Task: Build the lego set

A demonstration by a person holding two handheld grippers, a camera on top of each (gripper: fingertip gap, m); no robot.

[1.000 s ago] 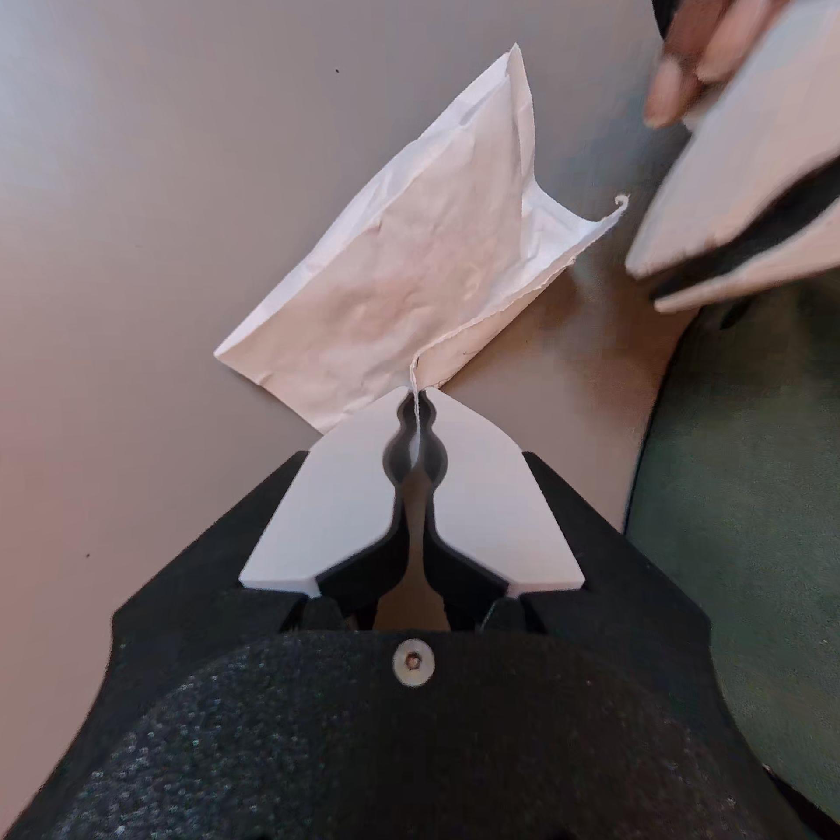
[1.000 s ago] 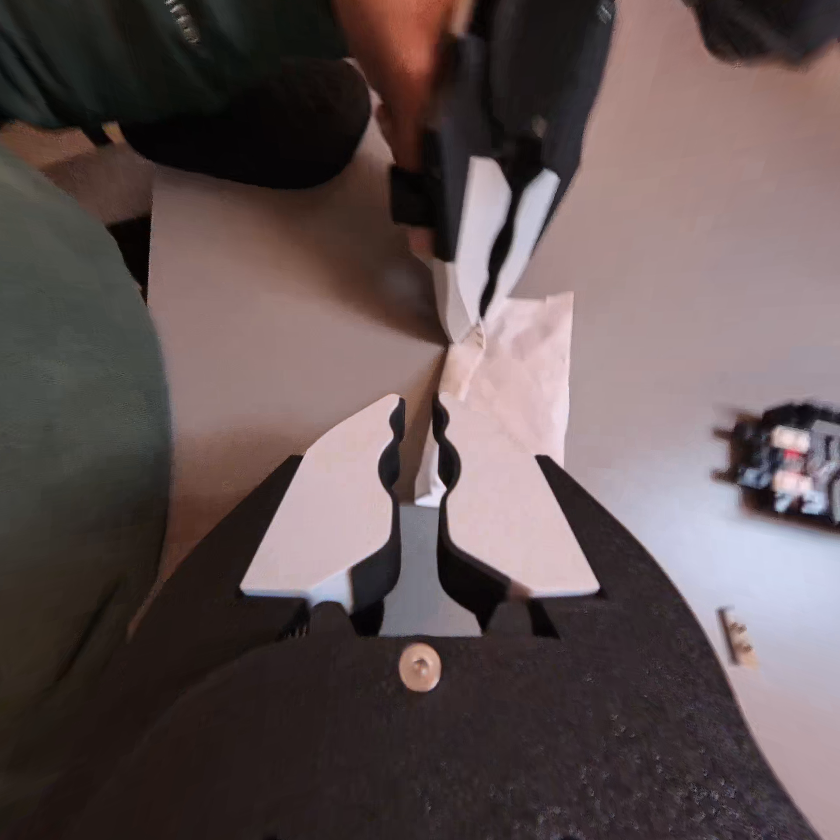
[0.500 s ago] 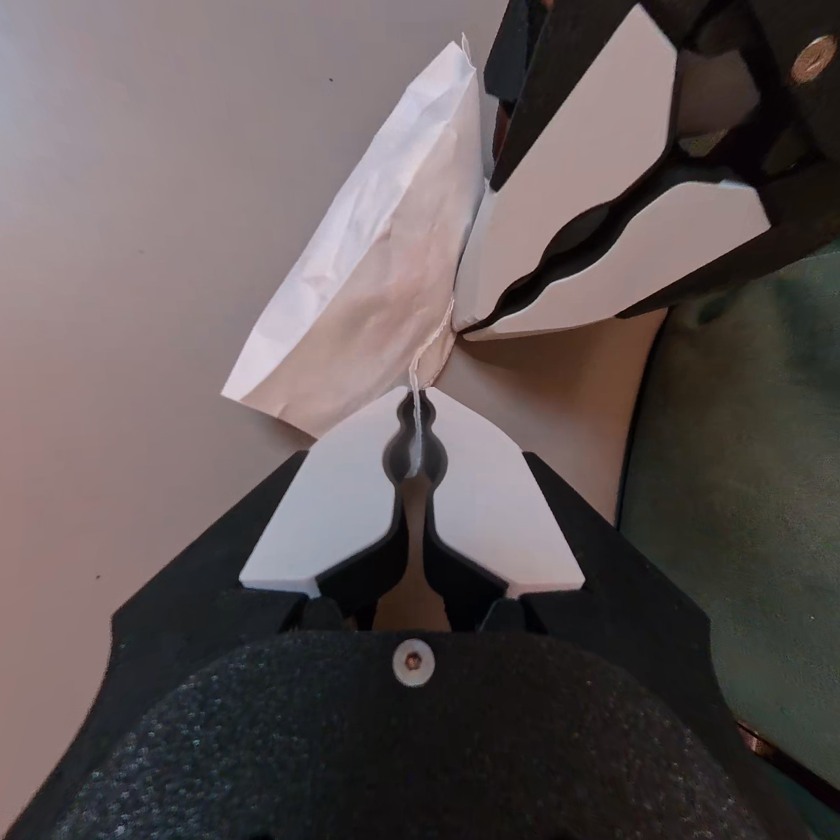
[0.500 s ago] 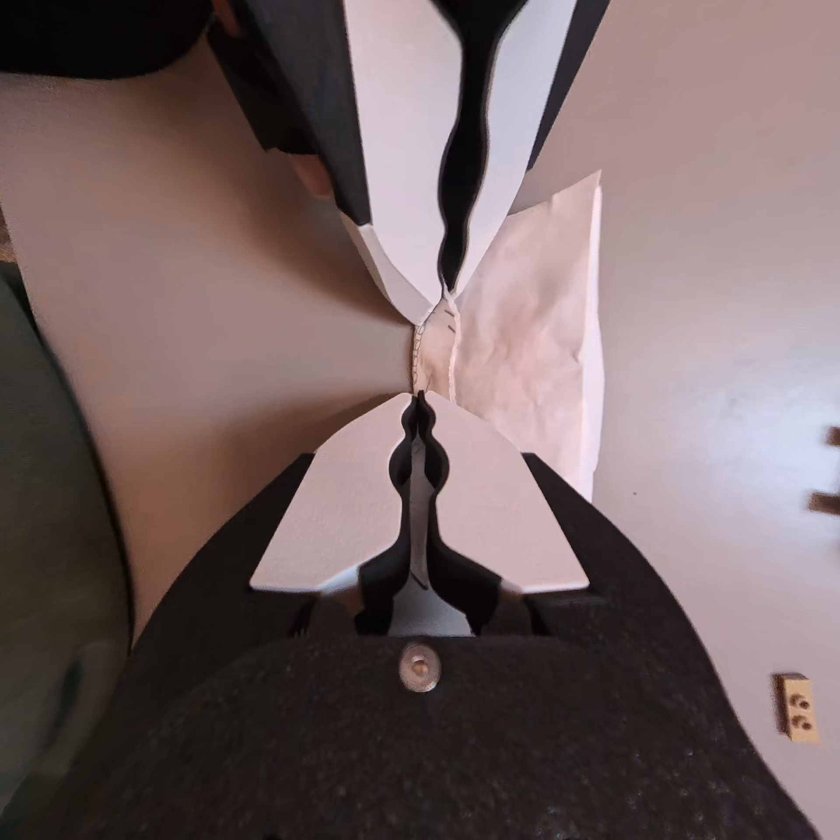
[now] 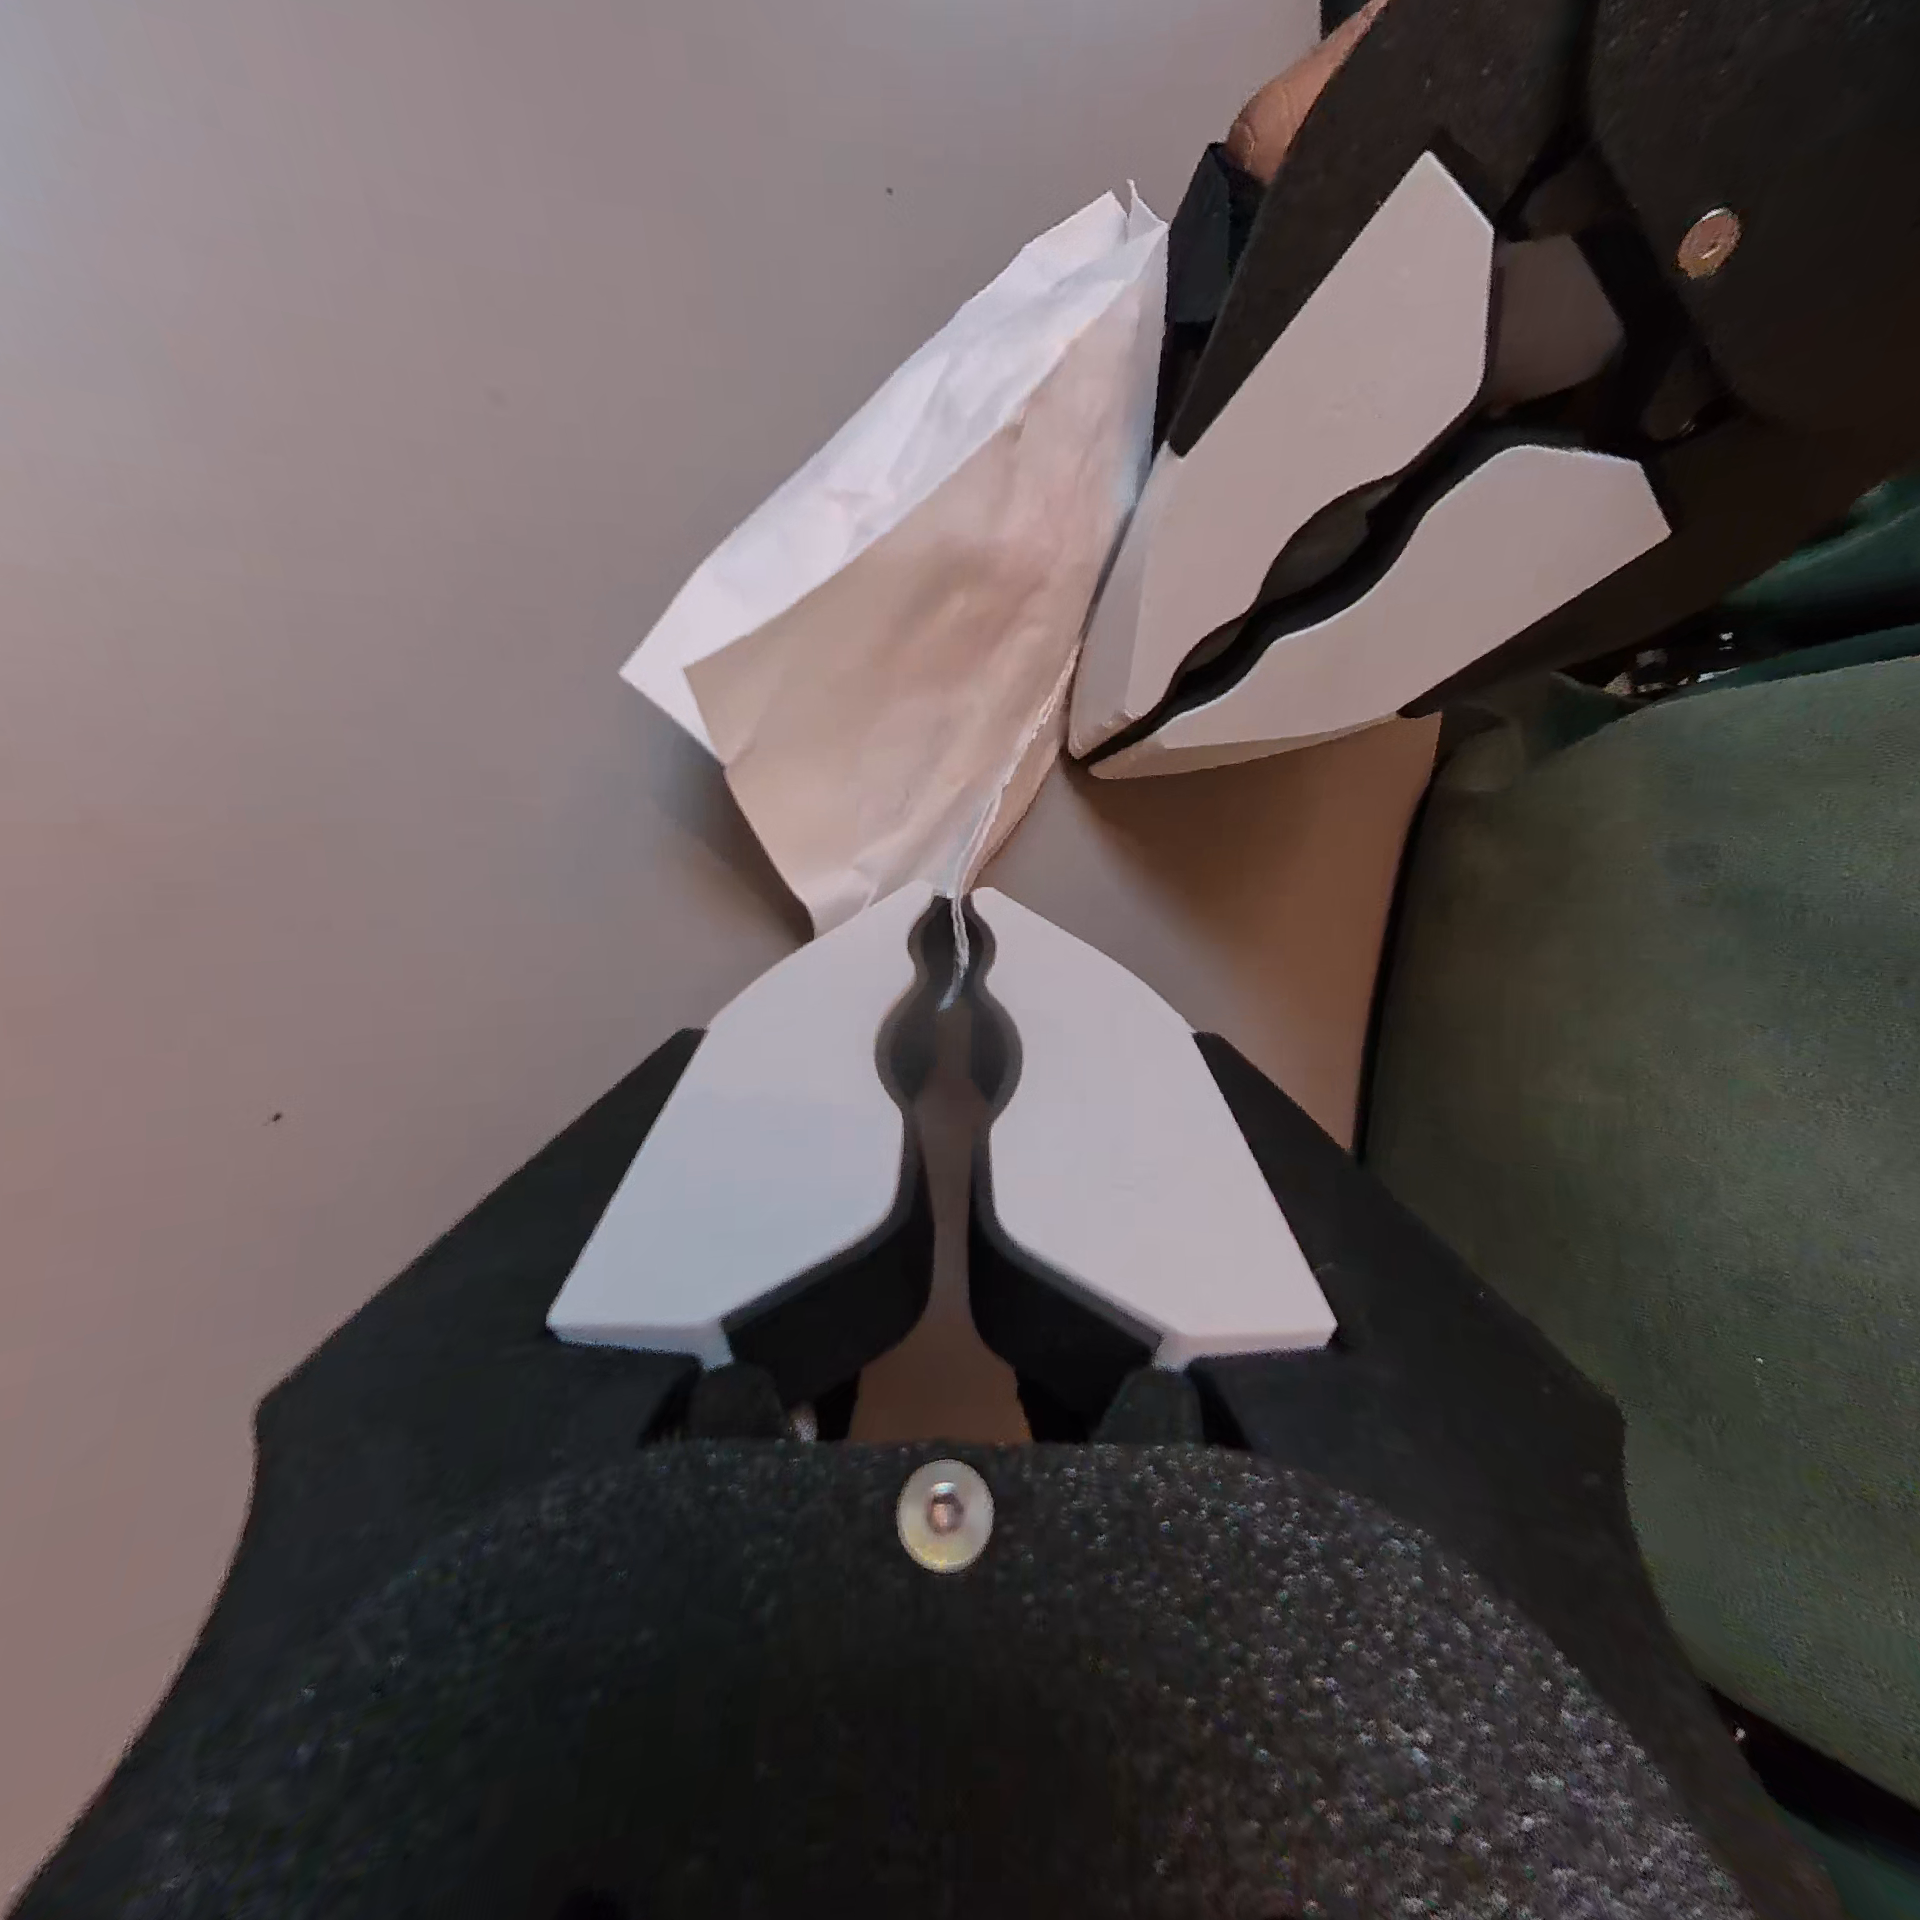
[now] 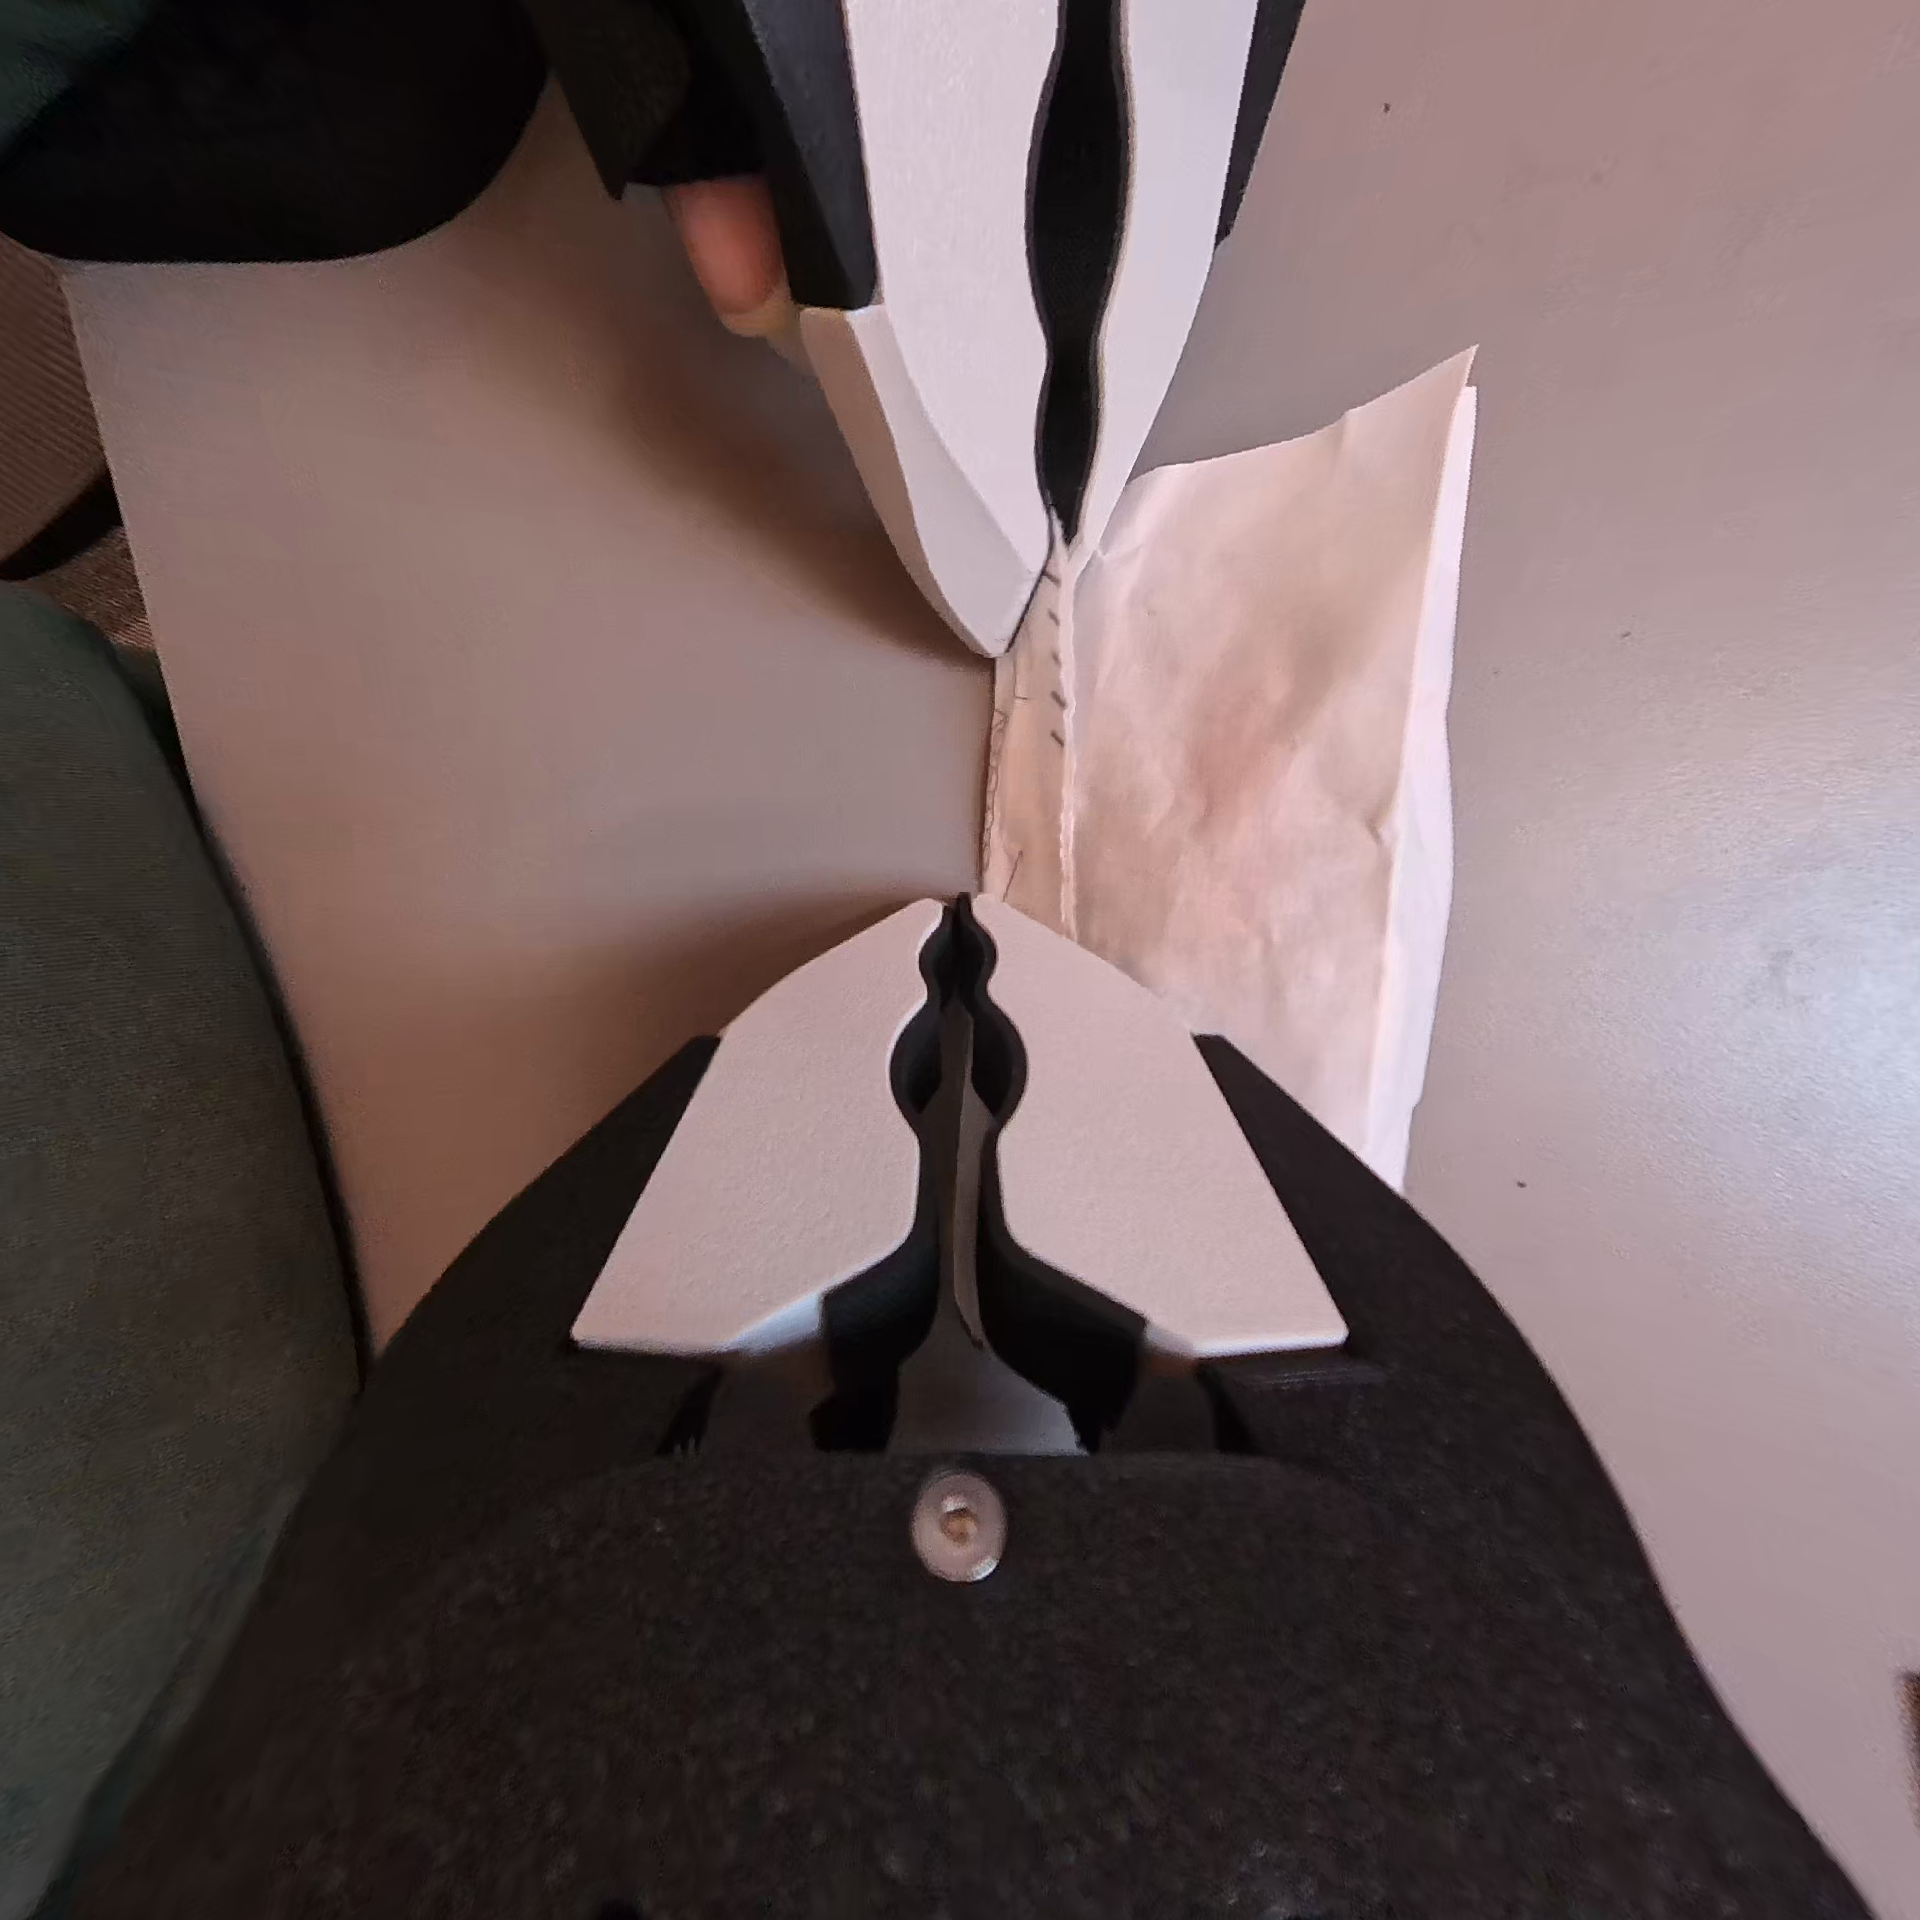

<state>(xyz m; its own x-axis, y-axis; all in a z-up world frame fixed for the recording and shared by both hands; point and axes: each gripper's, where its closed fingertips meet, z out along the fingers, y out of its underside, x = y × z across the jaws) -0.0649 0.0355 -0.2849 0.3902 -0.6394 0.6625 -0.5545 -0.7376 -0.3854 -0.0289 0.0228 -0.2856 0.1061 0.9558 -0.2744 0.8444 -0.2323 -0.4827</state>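
A crumpled white paper bag (image 5: 914, 644) lies on the grey table (image 5: 364, 623). My left gripper (image 5: 951, 906) is shut on the torn strip at the bag's near corner. My right gripper (image 5: 1083, 746) comes in from the upper right and is shut on the same torn edge further along. In the right wrist view the right gripper (image 6: 961, 906) pinches the bag's (image 6: 1247, 748) edge, with paper running back between its fingers. The left gripper (image 6: 1049, 587) faces it from above, shut on the stitched edge. The edge is stretched between the two.
Green cloth on a person (image 5: 1662, 1143) fills the right side past the table's edge and also shows in the right wrist view (image 6: 125, 1039). A person's fingertip (image 6: 727, 239) rests beside the left gripper. A small tan piece (image 6: 1908, 1688) lies at the far right. The gap from one gripper's tips to the other's is roughly 5 centimeters.
My right gripper came in open, then shut on the bag's torn edge opposite the left gripper. Since then the two grippers have drawn apart with the edge between them. The dark lego model left the right view.
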